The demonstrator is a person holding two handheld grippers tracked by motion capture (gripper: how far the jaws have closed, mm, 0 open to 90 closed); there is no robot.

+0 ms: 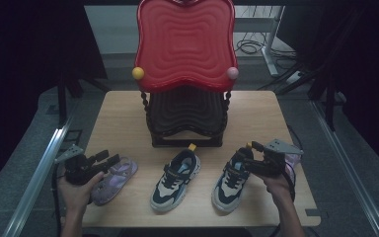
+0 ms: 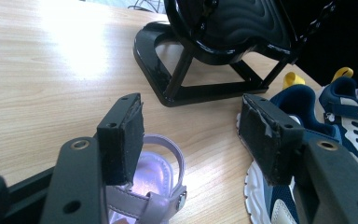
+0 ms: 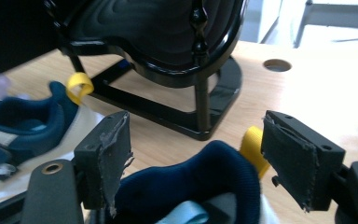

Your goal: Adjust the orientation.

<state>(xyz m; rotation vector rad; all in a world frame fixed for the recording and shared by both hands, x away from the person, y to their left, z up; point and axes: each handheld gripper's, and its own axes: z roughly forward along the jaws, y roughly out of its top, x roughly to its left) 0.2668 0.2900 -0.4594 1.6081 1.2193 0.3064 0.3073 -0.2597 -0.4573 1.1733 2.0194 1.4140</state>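
Tongs gape over sandal, others straddle sneaker.

The right gripper has its two black jaws wide apart, and the worn pads touch nothing. Between the jaws, low in the picture, is the dark blue heel collar of a sneaker, with a yellow loop just beside the right jaw. A second sneaker lies at the left, also with a yellow loop. Behind them the black rack stands on the wooden table, which has a round hole.
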